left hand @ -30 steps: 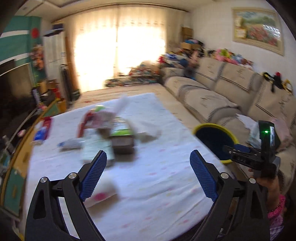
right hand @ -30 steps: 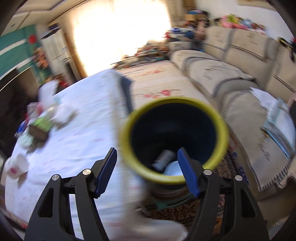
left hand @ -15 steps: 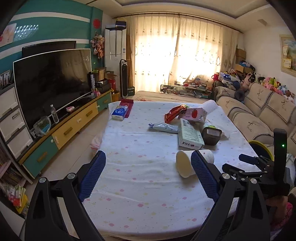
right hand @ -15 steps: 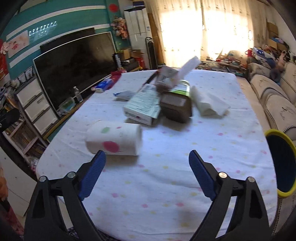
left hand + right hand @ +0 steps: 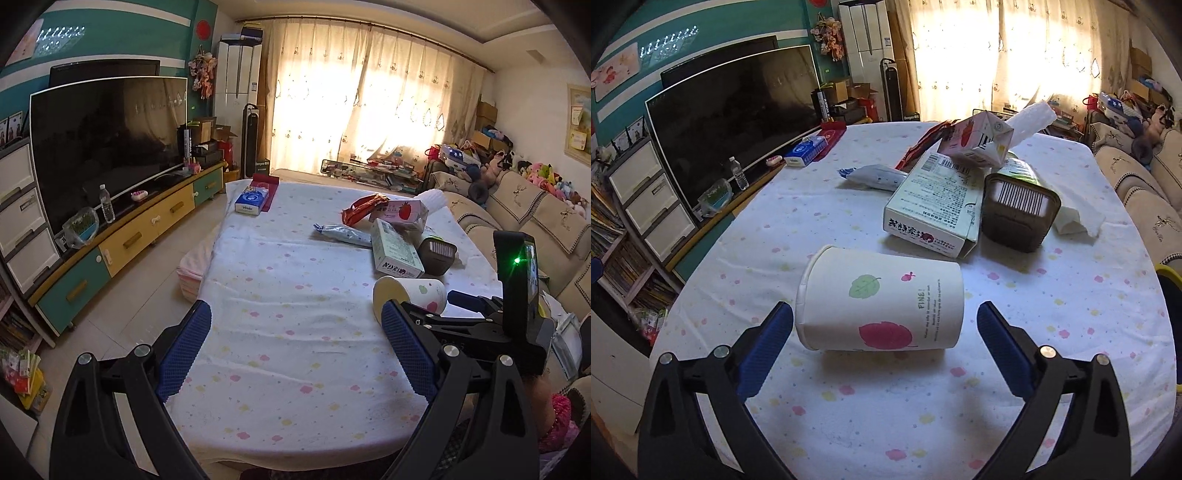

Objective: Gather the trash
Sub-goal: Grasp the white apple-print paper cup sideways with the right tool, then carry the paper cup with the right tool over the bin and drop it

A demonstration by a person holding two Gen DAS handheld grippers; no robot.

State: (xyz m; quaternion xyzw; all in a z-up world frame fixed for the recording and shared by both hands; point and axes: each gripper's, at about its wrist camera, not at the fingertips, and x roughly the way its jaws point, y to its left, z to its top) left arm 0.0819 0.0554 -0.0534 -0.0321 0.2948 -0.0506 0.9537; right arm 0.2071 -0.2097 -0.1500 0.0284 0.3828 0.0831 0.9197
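Right gripper (image 5: pixel 884 345), blue-padded jaws spread wide and holding nothing, frames the white paper cup with leaf prints (image 5: pixel 881 301) lying on its side on the dotted white tablecloth (image 5: pixel 1052 314), the cardboard boxes at 12 o'clock beyond, while the left gripper (image 5: pixel 295 356) hangs equally wide and empty.

left hand-held gripper (image 5: pixel 295 349): fingers spread wide | right hand-held gripper (image 5: pixel 886 345): fingers spread wide

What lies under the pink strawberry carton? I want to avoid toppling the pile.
The pink carton rests tilted on the long green-white box. A red wrapper shows behind it; anything directly beneath is hidden.
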